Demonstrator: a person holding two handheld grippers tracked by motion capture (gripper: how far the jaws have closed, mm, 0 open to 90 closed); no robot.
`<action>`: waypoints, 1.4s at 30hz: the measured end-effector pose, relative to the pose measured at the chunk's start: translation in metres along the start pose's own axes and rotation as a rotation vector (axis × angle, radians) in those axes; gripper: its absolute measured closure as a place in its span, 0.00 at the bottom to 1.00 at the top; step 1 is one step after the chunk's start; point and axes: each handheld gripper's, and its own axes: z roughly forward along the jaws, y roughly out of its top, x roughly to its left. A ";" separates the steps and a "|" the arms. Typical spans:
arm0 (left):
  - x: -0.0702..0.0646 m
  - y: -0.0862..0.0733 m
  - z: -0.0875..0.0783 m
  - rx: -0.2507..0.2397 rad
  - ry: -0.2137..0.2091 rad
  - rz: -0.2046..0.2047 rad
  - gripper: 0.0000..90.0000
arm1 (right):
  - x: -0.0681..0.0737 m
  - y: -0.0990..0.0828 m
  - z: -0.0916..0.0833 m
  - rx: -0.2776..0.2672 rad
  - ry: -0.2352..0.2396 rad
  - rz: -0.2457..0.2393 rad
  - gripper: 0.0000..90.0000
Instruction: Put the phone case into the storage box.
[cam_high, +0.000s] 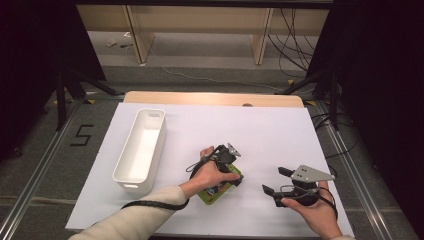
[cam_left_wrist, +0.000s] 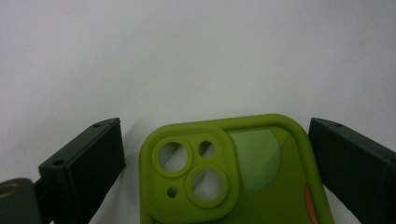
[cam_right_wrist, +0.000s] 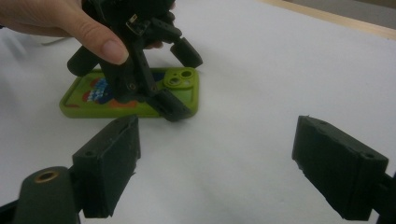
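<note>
A green phone case (cam_high: 218, 190) lies flat on the white sheet with its inside facing up and its camera cutouts (cam_left_wrist: 190, 170) showing. My left gripper (cam_high: 236, 176) is down over the camera end of the case (cam_left_wrist: 261, 177), open, with one jaw on each side of it. A gap shows between the left jaw and the case; the right jaw stands close to the case's edge. From the right gripper view, the case (cam_right_wrist: 98, 95) has a colourful print inside and the left gripper (cam_right_wrist: 183, 85) straddles it. My right gripper (cam_high: 274, 181) is open and empty (cam_right_wrist: 219, 128), to the right of the case.
A long white bin (cam_high: 122, 165) stands empty on the left part of the white sheet (cam_high: 260, 130). The table's wooden far edge (cam_high: 215, 97) lies beyond it. Dark stands and cables flank the table on the floor.
</note>
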 end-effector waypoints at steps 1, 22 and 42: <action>0.000 0.000 0.000 0.000 -0.001 0.001 0.06 | 0.000 0.000 0.000 0.000 0.000 0.000 0.18; -0.002 0.001 -0.003 0.002 0.000 0.003 0.15 | 0.000 0.000 0.000 0.002 0.001 0.001 0.18; -0.003 0.001 -0.003 0.000 0.009 0.001 0.17 | 0.000 0.000 0.000 0.002 0.002 0.001 0.18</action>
